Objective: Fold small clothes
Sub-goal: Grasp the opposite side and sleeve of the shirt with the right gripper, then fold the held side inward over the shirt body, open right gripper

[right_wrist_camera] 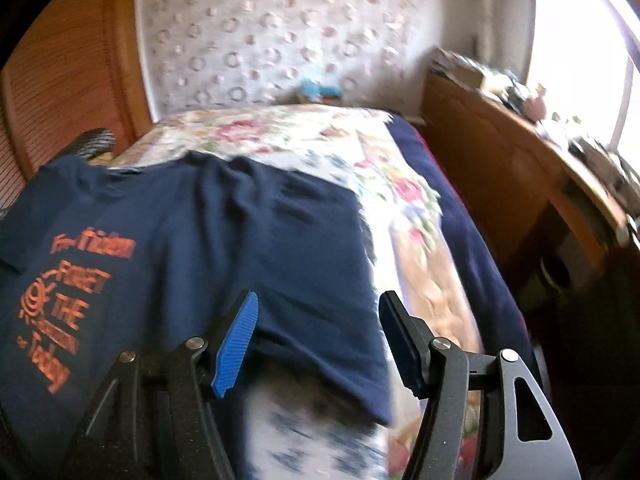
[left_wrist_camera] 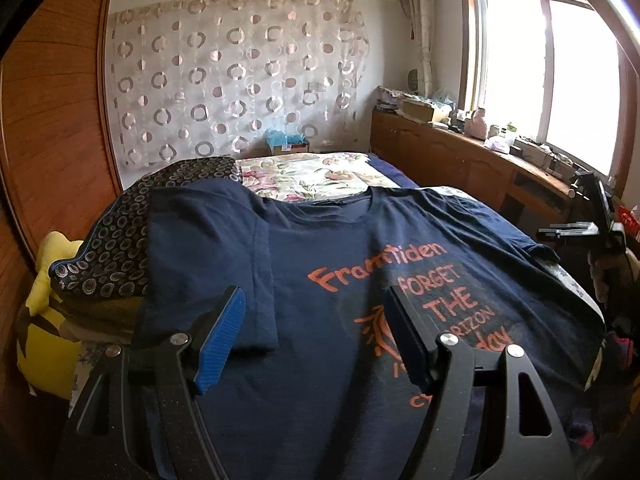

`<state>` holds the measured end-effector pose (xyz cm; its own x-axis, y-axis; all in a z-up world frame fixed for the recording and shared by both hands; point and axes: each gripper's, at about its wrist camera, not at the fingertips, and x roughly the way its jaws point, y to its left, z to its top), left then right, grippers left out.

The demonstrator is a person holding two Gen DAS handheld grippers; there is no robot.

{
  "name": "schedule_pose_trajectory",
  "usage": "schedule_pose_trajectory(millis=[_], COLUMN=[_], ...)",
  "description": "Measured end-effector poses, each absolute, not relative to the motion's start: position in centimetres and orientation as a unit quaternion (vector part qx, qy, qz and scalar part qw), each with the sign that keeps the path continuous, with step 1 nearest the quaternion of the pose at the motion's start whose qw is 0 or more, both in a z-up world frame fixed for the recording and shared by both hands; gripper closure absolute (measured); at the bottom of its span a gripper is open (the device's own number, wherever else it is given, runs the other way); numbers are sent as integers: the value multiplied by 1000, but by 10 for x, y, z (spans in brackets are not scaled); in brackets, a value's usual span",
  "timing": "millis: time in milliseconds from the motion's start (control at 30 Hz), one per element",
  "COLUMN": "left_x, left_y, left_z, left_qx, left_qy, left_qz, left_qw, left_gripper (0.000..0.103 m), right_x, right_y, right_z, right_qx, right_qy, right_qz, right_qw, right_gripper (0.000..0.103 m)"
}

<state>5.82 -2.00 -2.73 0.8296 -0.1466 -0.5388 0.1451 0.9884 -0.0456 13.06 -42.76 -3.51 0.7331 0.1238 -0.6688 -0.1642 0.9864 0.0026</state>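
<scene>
The navy T-shirt (left_wrist_camera: pixel 320 280) lay print-up on the bed (right_wrist_camera: pixel 320 140) for folding, its sleeve (right_wrist_camera: pixel 320 320) just ahead of the open, empty right tool (right_wrist_camera: pixel 316 340), while the left tool (left_wrist_camera: pixel 312 332) hovered open over the chest

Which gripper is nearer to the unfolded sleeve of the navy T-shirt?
Right. The right gripper is open with the unfolded sleeve of the navy T-shirt just ahead of its fingers; the left gripper is over the orange print.

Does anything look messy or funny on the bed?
A little. The navy T-shirt lies unevenly: one sleeve is folded in over the front, while the other sleeve still sticks out flat onto the flowery bedspread. Nothing looks spilled or torn.
</scene>
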Motion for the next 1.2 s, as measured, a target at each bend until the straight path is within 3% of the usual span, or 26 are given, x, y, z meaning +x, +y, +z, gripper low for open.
schedule_pose_trajectory(millis=[400, 467, 600, 767, 800, 867, 1200], left_x=[56, 56, 56, 57, 57, 57, 60], left_y=[-27, -26, -25, -24, -24, -23, -23], left_z=[-21, -21, -22, -22, -23, -24, -22], left_qx=[2, 1, -1, -1, -1, -3, -12], left_qy=[272, 272, 274, 274, 274, 275, 278], left_qz=[-64, -61, -59, -53, -53, -53, -36], left_qw=[960, 960, 960, 960, 960, 960, 960], left_gripper=[30, 30, 30, 30, 30, 30, 30], right_x=[133, 139, 149, 149, 149, 144, 133], right_y=[-479, -476, -465, -455, -454, -452, -418], right_z=[-55, -55, -53, -50, -50, -46, -3], right_qx=[33, 40, 52, 30, 22, 1, -31], right_qy=[408, 409, 411, 408, 407, 403, 323], right_qz=[83, 90, 110, 96, 90, 70, 98], right_qw=[909, 907, 903, 907, 909, 913, 941], right_gripper=[44, 48, 67, 73, 77, 95, 98])
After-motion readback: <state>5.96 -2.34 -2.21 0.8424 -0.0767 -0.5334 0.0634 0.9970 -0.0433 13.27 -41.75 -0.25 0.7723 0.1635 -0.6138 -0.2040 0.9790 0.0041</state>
